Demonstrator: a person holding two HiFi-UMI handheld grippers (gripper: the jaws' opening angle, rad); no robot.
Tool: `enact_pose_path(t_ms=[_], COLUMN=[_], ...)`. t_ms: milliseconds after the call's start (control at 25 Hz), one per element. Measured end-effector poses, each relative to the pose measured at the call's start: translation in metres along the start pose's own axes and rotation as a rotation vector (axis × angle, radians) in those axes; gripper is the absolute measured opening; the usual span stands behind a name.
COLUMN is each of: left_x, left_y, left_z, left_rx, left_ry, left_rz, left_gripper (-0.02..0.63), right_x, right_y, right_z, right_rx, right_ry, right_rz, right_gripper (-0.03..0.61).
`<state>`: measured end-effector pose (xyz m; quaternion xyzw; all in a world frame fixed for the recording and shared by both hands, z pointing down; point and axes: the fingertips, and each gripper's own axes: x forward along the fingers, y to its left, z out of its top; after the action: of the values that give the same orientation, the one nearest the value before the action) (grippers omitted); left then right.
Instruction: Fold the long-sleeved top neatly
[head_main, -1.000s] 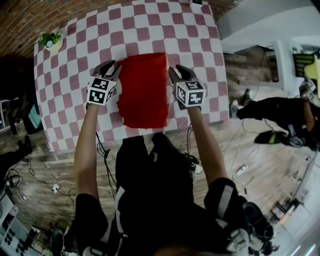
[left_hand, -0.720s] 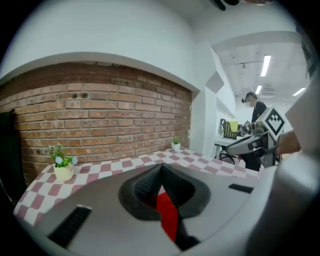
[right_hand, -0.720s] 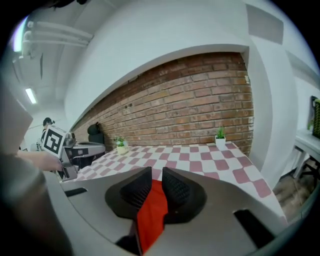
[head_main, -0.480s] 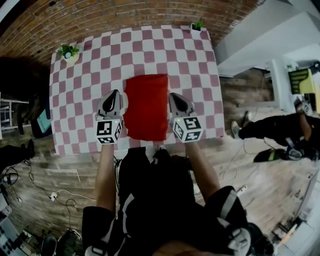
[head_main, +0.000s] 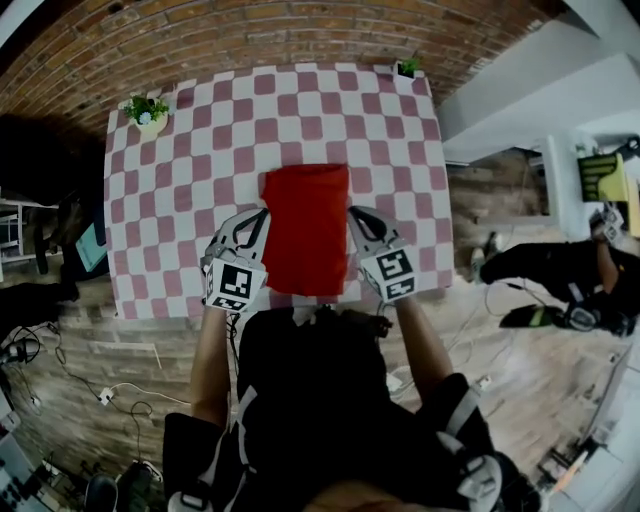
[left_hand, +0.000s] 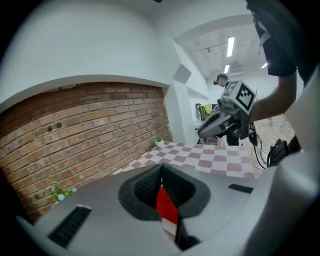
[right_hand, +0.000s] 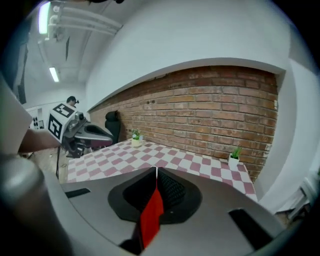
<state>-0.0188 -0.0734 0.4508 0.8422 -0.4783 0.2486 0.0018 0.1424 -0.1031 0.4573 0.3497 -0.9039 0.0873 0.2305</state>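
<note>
Red cloth fills the middle of the head view: the long-sleeved top (head_main: 306, 230), already folded into a narrow upright rectangle, sits on a red-and-white checked table (head_main: 190, 190) near its front edge. The left gripper (head_main: 258, 218) meets the top's left edge and the right gripper (head_main: 356, 216) meets its right edge, level with each other. At the far left corner a pale pot (head_main: 145, 112) holds a small green plant with white flowers. At the far right corner another pot (head_main: 406, 68) holds a green sprig. Both stand well apart from the top.

Left gripper view: the jaws are pressed together with a sliver of red fabric (left_hand: 166, 205) nipped between the pads. Beyond lie the table and a brick wall (left_hand: 75, 135).

Right gripper view: these jaws are likewise closed on a strip of red fabric (right_hand: 151, 215) that hangs from the pads. Both pots show along the wall, each with its plant.

The top looks light, soft and limp, so it will likely sag between the two grips and follow them readily. Its thinness means an edge could slip from the pads. The side edges, caught through all the layers, seem the soundest place to hold it.
</note>
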Motion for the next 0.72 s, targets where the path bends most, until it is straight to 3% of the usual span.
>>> enact_pose_path(t_ms=[120,200,240,480,720], left_x=[0.024,0.041,0.049,0.091,0.131], left_y=[0.007,0.013,0.016,0.025,0.024], left_z=[-0.006,-0.016,-0.022,-0.058,-0.085], left_rx=[0.017,0.057,0.081,0.196,0.286], left_ry=[0.042,0.092,0.119,0.26,0.329], left_rz=[-0.089,-0.14,-0.157,-0.28,-0.403], left_gripper=[0.016,0.124,0.14,0.189,0.196], right_x=[0.026,0.047,0.056,0.099,0.137], right_y=[-0.013,-0.022,-0.027,-0.045,-0.055], right_z=[-0.002,-0.009,-0.012,-0.035,-0.083], right_rx=[-0.077,-0.115,-0.135,-0.231,-0.384], right_ry=[0.07,0.124,0.156,0.329,0.496], right_rz=[0.021,0.034,0.041,0.111,0.232], right_gripper=[0.016,0.091,0.108,0.151,0.188])
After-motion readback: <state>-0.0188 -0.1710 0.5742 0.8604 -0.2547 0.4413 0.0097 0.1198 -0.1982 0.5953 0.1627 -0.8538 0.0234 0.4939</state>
